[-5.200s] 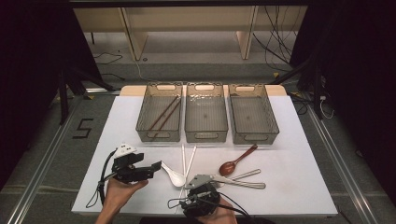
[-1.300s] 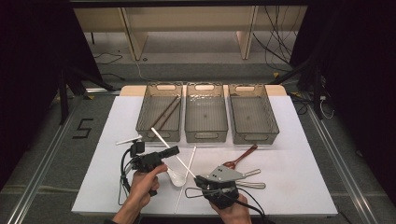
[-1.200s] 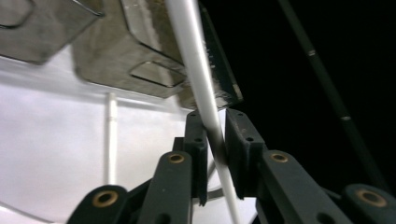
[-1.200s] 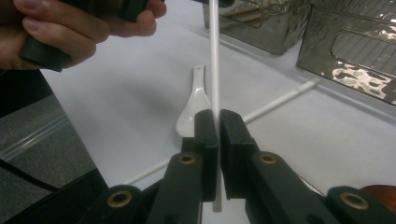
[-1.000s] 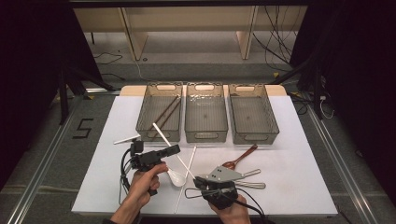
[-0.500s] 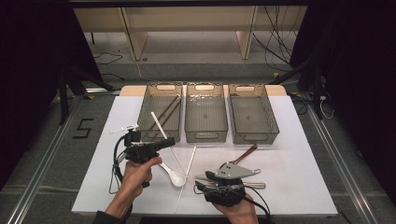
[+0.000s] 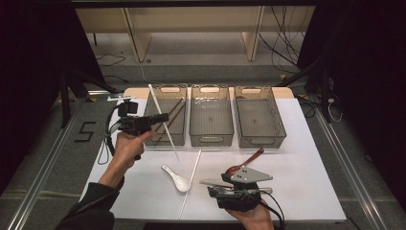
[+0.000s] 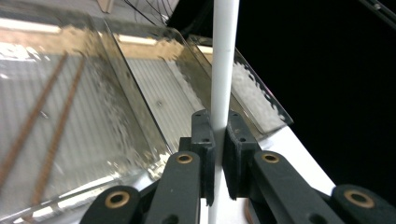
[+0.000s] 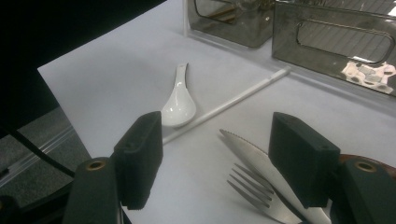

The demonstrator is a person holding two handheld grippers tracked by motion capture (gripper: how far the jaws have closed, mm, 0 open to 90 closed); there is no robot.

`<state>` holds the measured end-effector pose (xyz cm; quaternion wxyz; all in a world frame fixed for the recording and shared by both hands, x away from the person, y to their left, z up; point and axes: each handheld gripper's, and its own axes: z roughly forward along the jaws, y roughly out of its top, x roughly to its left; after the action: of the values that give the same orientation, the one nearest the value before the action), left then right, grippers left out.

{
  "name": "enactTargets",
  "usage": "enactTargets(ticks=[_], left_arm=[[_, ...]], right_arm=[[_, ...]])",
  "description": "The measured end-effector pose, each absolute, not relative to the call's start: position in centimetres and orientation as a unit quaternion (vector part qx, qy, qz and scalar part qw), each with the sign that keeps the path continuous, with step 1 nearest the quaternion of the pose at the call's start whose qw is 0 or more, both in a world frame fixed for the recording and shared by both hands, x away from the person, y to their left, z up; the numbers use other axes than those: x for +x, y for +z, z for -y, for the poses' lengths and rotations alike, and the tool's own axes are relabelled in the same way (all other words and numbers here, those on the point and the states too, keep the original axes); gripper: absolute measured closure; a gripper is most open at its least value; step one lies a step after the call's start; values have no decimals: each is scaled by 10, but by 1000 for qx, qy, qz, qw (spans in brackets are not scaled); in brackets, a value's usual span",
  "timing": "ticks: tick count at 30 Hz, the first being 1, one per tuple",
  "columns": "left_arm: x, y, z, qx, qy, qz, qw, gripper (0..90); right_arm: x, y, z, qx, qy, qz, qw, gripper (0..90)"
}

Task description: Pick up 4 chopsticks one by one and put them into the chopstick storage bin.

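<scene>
High view: the left hand-held gripper point(image 7: 160, 118) is clamped on a white chopstick point(image 7: 163, 120) over the left bin point(image 7: 178, 91). The right hand-held gripper point(image 9: 217, 154), just opening with nothing between its jaws, sits at the near bench point(image 7: 306, 163) edge over a knife point(image 9: 261, 161) and fork point(image 9: 254, 186).

Three clear bins point(image 7: 211, 120) stand in a row on the white table point(image 7: 311, 163). Nearer than the middle bin lie a white spoon point(image 7: 177, 179) and a wooden spoon point(image 7: 246, 162).
</scene>
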<state>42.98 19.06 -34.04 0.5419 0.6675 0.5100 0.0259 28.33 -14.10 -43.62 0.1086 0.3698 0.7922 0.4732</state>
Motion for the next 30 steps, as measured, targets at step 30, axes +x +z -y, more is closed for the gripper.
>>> enactTargets(ticks=[30], left_arm=[[512,-313,-208,670,121,-551,483,838]], right_arm=[[279,-437,151,370,484,-783,124,284]])
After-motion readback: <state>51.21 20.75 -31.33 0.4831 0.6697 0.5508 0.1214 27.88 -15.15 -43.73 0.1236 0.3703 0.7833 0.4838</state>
